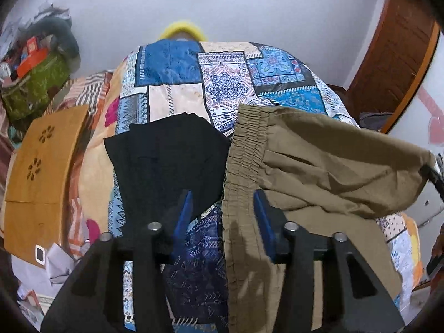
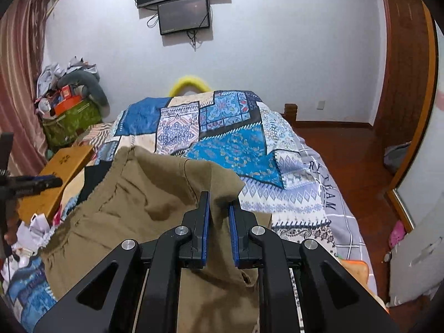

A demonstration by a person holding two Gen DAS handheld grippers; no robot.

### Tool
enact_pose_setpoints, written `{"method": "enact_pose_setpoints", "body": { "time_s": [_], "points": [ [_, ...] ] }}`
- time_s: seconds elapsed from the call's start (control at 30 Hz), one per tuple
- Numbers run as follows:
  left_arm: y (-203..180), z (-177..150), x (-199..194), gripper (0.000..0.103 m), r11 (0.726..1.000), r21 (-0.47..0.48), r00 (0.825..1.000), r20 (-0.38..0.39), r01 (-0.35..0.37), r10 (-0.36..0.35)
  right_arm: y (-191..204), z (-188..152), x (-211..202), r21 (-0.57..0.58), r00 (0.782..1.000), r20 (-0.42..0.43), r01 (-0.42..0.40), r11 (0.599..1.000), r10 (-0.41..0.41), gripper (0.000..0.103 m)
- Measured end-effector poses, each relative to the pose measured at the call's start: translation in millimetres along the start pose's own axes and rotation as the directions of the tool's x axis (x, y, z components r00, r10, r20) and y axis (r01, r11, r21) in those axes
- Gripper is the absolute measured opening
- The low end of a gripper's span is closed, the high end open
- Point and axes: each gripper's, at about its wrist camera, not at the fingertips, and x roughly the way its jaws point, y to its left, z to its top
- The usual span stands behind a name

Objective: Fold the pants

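Observation:
Olive-brown pants (image 1: 319, 166) with an elastic waistband lie partly lifted over the patchwork bed; they also fill the lower left of the right wrist view (image 2: 144, 208). My left gripper (image 1: 224, 202) is open, its blue pads (image 1: 263, 222) astride the waistband edge. My right gripper (image 2: 219, 213) is nearly closed, pinching a raised fold of the pants between its blue pads (image 2: 206, 222). The right gripper's tip shows at the far right of the left wrist view (image 1: 435, 174), holding the cloth up.
Black folded clothing (image 1: 166, 161) lies on the patchwork bedspread (image 1: 222, 83) left of the pants. A wooden lap table (image 1: 41, 180) sits at the bed's left. Clutter and a green bag (image 2: 69, 119) are at far left. The wooden floor (image 2: 360, 166) is right.

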Motion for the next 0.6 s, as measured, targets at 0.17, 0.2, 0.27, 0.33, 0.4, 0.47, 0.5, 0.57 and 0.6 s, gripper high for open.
{"method": "enact_pose_setpoints", "body": {
  "time_s": [0.17, 0.2, 0.27, 0.33, 0.4, 0.47, 0.5, 0.57, 0.6],
  "points": [
    [-1.8, 25.3, 21.3, 0.086, 1.000, -0.010, 1.000, 0.000, -0.011, 0.011, -11.4, 1.5, 14.4, 0.048, 1.000, -0.011, -0.003, 0.999, 0.003, 0.011],
    [-2.2, 32.0, 29.5, 0.087, 1.000, -0.011, 1.000, -0.013, -0.010, 0.010, -14.8, 1.1, 18.6, 0.056, 1.000, -0.015, -0.003, 0.998, 0.004, 0.011],
    [-2.5, 46.1, 49.7, 0.087, 1.000, -0.024, 0.999, -0.048, 0.003, -0.004, -17.2, -2.7, 24.2, 0.058, 1.000, -0.029, 0.000, 0.998, 0.002, 0.011],
    [-2.4, 58.4, 70.9, 0.087, 0.999, -0.045, 0.996, -0.082, 0.014, -0.018, -21.1, -3.2, 35.4, 0.060, 0.999, -0.049, 0.010, 0.998, -0.007, 0.011],
    [-2.3, 70.4, 94.8, 0.087, 0.997, -0.074, 0.993, -0.111, 0.032, -0.040, -28.5, -1.1, 49.4, 0.068, 0.998, -0.065, 0.019, 0.998, -0.014, 0.011],
    [-3.9, 78.5, 114.5, 0.087, 0.995, -0.092, 0.989, -0.137, 0.045, -0.057, -33.6, -1.9, 56.8, 0.077, 0.997, -0.079, 0.021, 0.997, -0.015, 0.011],
    [-4.6, 81.3, 123.2, 0.087, 0.994, -0.096, 0.987, -0.147, 0.051, -0.065, -36.7, -1.3, 62.6, 0.081, 0.996, -0.086, 0.022, 0.996, -0.015, 0.011],
    [-5.8, 88.2, 146.9, 0.087, 0.993, -0.100, 0.981, -0.175, 0.068, -0.084, -42.8, -1.8, 72.7, 0.087, 0.995, -0.101, 0.023, 0.996, -0.014, 0.011],
    [-6.0, 90.5, 157.5, 0.087, 0.992, -0.104, 0.977, -0.191, 0.072, -0.091, -45.2, -1.9, 77.7, 0.089, 0.994, -0.107, 0.022, 0.996, -0.013, 0.011]
  ]
}}
